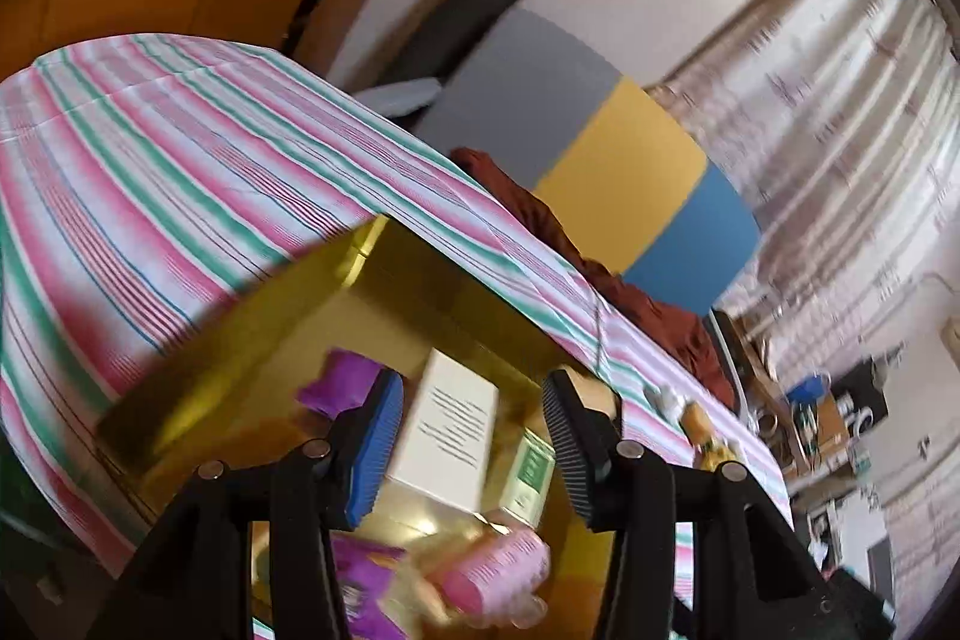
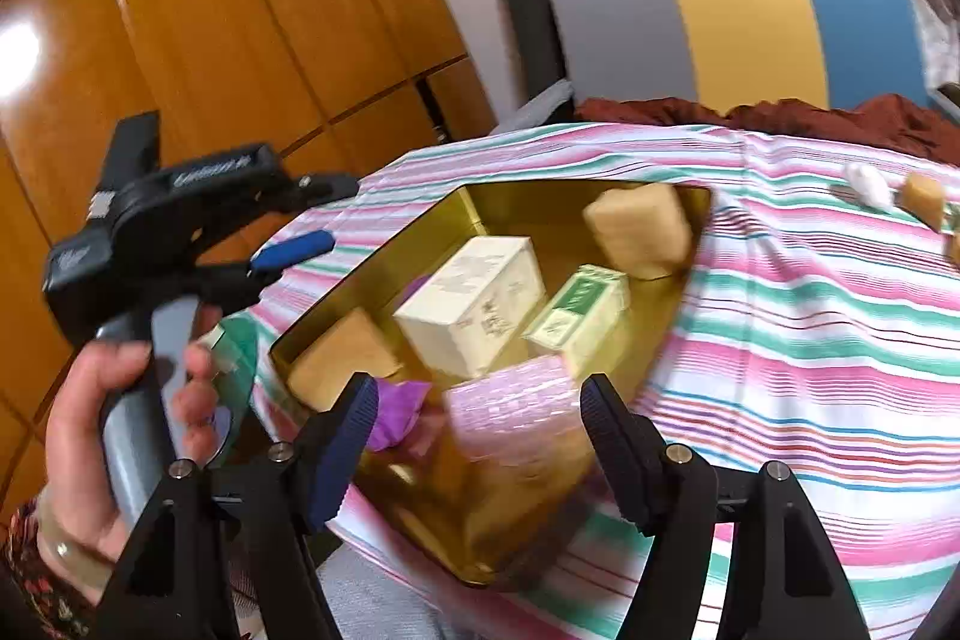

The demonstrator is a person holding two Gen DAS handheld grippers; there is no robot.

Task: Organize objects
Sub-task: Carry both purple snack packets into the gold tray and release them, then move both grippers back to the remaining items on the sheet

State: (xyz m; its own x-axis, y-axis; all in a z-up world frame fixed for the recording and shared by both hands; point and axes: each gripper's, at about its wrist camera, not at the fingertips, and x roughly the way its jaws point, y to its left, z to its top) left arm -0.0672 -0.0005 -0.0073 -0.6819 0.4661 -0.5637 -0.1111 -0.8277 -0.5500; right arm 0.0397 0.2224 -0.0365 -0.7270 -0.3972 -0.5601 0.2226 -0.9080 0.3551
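Observation:
A gold tin box [image 2: 678, 304] sits on the striped tablecloth, also in the left wrist view [image 1: 252, 340]. Inside lie a cream carton [image 2: 474, 304] [image 1: 450, 430], a green-and-white carton [image 2: 582, 316] [image 1: 531, 472], tan blocks [image 2: 639, 229], a purple packet [image 2: 399, 409] [image 1: 339, 379] and a pink cylinder [image 2: 510, 412] [image 1: 498, 574]. My right gripper [image 2: 480, 436] is open above the pink cylinder, not touching it. My left gripper [image 1: 474, 448] is open over the cream carton; it also shows at the left of the right wrist view [image 2: 288, 232].
On the cloth beyond the tin lie a small white object [image 2: 867, 184] and tan pieces [image 2: 924, 199]. A red-brown cloth [image 2: 780, 115] and a grey, yellow and blue headboard [image 2: 738, 22] are behind. Wooden wardrobe doors [image 2: 210, 40] stand at left.

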